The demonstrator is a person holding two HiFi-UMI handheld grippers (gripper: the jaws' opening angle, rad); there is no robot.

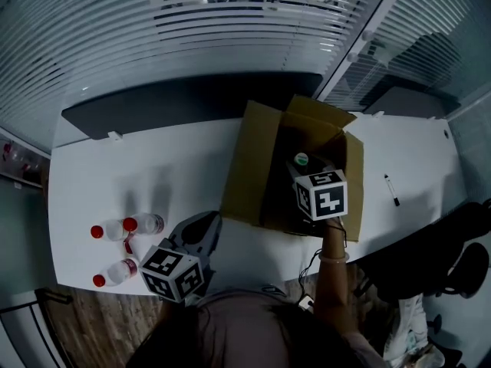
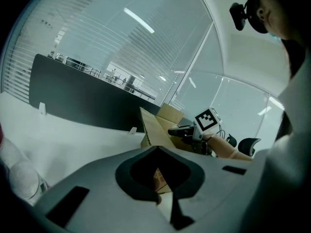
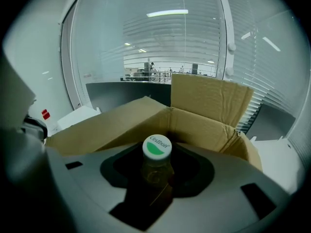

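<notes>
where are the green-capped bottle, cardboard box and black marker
bottle with green-and-white cap (image 3: 157, 148): right gripper view, on its cap
brown cardboard box (image 1: 247, 159): head view, left flap
black marker pen (image 1: 391, 190): head view, mid barrel

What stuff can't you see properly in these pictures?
- Cardboard box, inside: head view, dark, covered by the right gripper.
- Bottle, lower body: right gripper view, shadowed between the jaws.
- Red-capped bottles: left gripper view, blurred, cut by the left edge.
- Pen: head view, too small for details.
</notes>
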